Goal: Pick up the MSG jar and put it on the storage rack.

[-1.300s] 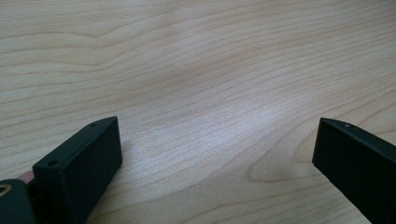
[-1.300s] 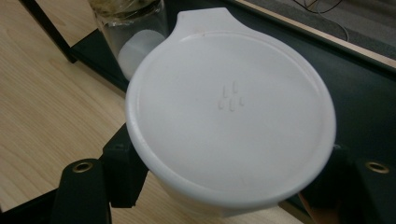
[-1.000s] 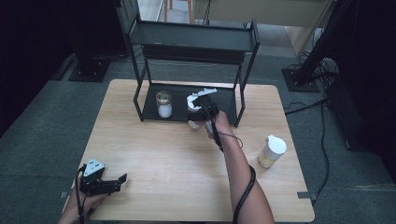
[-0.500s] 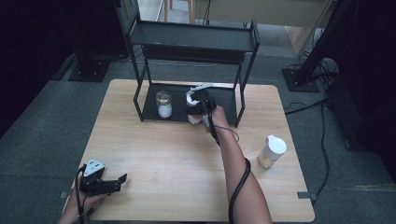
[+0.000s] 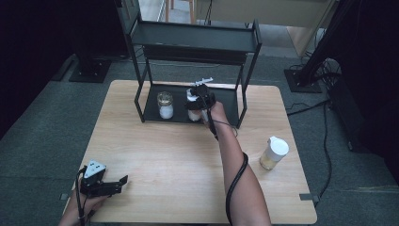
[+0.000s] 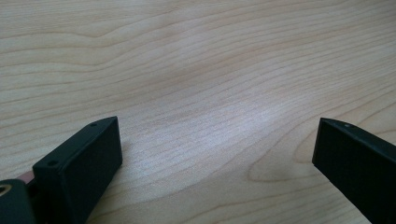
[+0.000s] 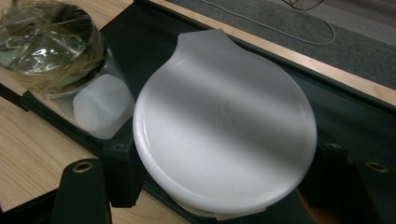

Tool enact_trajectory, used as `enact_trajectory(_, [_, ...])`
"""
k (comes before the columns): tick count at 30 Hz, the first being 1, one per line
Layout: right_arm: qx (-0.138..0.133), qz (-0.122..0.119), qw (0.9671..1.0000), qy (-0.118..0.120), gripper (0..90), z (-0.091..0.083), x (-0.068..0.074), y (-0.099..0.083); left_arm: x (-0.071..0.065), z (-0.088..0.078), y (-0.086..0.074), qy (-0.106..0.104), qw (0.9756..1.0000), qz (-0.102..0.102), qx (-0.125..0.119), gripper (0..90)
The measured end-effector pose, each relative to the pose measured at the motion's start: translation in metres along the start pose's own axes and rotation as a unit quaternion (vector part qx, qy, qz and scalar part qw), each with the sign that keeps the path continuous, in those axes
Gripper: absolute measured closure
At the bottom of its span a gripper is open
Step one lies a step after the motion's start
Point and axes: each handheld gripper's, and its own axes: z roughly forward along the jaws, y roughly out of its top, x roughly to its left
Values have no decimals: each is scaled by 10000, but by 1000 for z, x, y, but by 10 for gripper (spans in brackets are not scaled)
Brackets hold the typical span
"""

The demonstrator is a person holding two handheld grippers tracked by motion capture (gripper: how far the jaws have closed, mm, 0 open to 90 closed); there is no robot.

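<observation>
A: Right gripper view first: white-lidded jar [image 7: 224, 135] sits between the two black jaws, pads pressed on both sides under the lid. So the right hand-held gripper [image 7: 219, 186] is clamped on it.

B: Where's the jar in the scene?

A: High view: right hand-held gripper [image 5: 197, 101] has it at the front edge of the rack's bottom shelf [image 5: 230, 101], right of centre. Can't tell if the base touches the shelf or hangs just above.

B: Neighbours?

A: Glass jar [image 5: 165, 104] with a clear wrinkled cover and white stuff at the bottom, just left of it on the same shelf, close but apart. In the right gripper view that glass jar [image 7: 51, 46] is top left.

B: Rack?

A: Black two-tier rack [image 5: 195, 40] at the far side of the bench [image 5: 164, 160].

B: Anything else?

A: Second white-lidded cup [image 5: 274, 153] with yellowish contents, on the bench near the right edge, well apart from the rack.

B: Left side?

A: Left hand-held gripper [image 5: 115, 186] lies at the near left corner of the bench, jaws apart, nothing between them. Left gripper view shows bare wood between the jaws.
</observation>
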Motion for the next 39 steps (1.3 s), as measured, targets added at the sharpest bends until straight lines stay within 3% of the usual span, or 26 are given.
enact_trajectory(3, [-29,-38,10000,74,281,-3,0,-4,0,0,0,6,10000,25,6,17])
enact_trajectory(5, [-120,26,9998,169,166,-6,-1,-5,0,0,0,12,10000,35,9,16])
enact_trajectory(7, [-132,-31,9998,149,112,-9,-1,-8,0,0,0,16,10000,37,11,16])
enact_trajectory(12, [-82,-198,9995,233,52,-10,1,-22,-1,0,0,24,10000,36,16,17])
enact_trajectory(15, [-163,-102,9995,246,10,-12,0,-33,-1,0,0,25,10000,32,14,17])
enact_trajectory(20, [-281,96,9991,318,0,-15,-3,-54,-1,0,0,33,10000,40,21,17])
enact_trajectory(26, [-254,-7,9988,428,0,-16,-1,-80,-1,0,0,44,10000,43,22,17])
enact_trajectory(39, [-401,-53,9984,391,0,-15,4,-118,-2,1,0,69,10000,66,29,16])
